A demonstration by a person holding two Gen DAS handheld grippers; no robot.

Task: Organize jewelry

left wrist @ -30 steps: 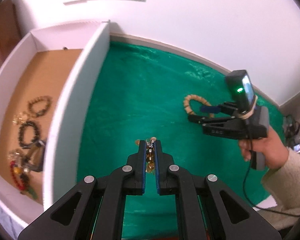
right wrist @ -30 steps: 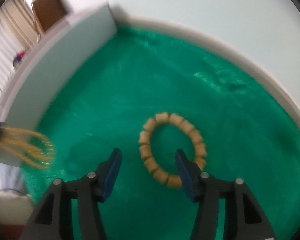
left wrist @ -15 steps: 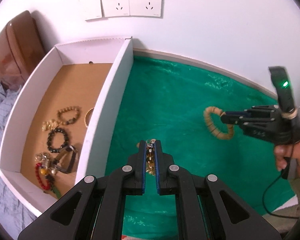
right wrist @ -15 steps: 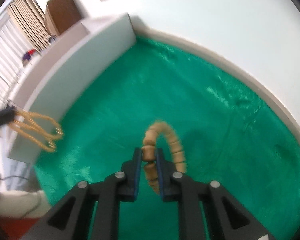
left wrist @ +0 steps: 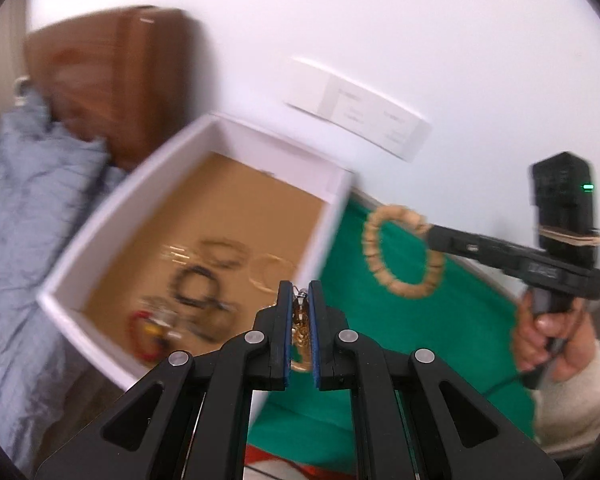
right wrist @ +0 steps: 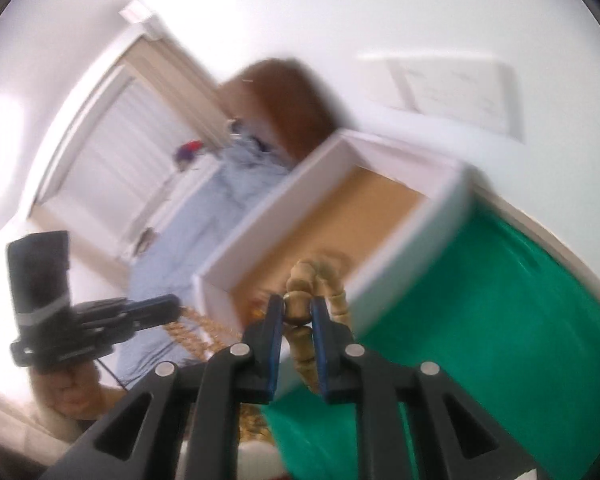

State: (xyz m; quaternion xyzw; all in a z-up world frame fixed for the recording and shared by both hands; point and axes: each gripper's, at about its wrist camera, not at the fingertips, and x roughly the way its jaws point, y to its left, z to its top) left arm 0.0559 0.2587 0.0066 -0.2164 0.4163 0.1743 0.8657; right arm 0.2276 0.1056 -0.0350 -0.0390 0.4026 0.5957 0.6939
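Left wrist view: the left hand-held gripper (left wrist: 300,312) has its blue-padded fingers closed almost together on a gold chain piece (left wrist: 301,330), which hangs between them over the near corner of the white box (left wrist: 88,240). The box has a brown cardboard floor, and several bracelets lie on it: a dark beaded bracelet (left wrist: 194,284), a red beaded one (left wrist: 140,334) and thin gold rings (left wrist: 268,274), all blurred. To the right, the right hand-held gripper (left wrist: 432,234) pinches a wooden bead bracelet (left wrist: 400,256), which hangs in the air above the green cloth (left wrist: 440,332) on the counter, just beside the box's right wall.

Right wrist view: its fingers are clamped on one tan bead of the wooden bead bracelet (right wrist: 300,308), and the loop stands in front of the box's open corner (right wrist: 216,280). At the left, the other hand-held gripper (right wrist: 172,306) carries the gold chain (right wrist: 192,332), dangling below its tips.
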